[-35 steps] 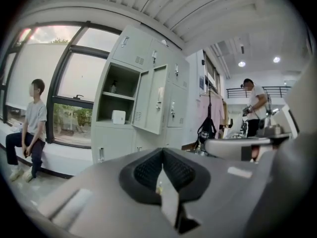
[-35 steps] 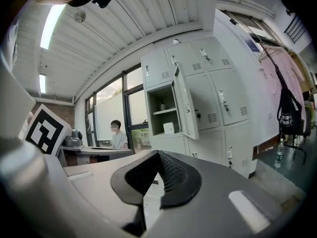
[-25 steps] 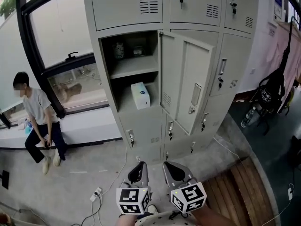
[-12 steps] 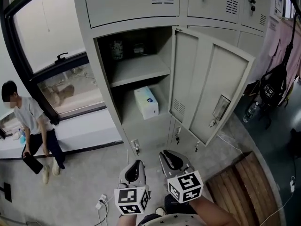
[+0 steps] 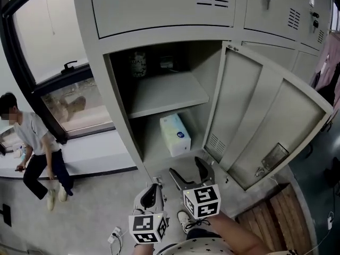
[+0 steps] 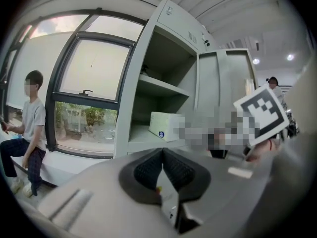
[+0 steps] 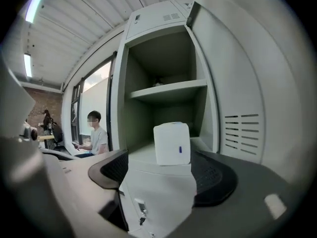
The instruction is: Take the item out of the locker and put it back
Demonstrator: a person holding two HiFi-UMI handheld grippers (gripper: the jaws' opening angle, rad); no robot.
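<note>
A white tissue box [image 5: 176,134] lies in the lower compartment of the open grey locker [image 5: 95,89], below its shelf. The locker door [image 5: 265,116] stands swung out to the right. My right gripper [image 5: 192,173] is just below and in front of that compartment, its jaws opening wide with nothing between them. In the right gripper view the box [image 7: 172,144] sits straight ahead, beyond the right gripper [image 7: 166,175]. My left gripper [image 5: 153,193] hangs lower and to the left, shut and empty; its pads [image 6: 148,170] meet in the left gripper view, where the box [image 6: 166,125] shows too.
A person [image 5: 32,142] sits on the window ledge at the left. A jar [image 5: 139,64] and a small item stand at the back of the upper shelf. Cables and a power strip [image 5: 114,231] lie on the floor. Wooden boards [image 5: 265,217] lie at the lower right.
The view has closed in on the locker. My right gripper has risen toward the lower compartment and its jaws have gone from shut to wide apart. The left gripper stays shut.
</note>
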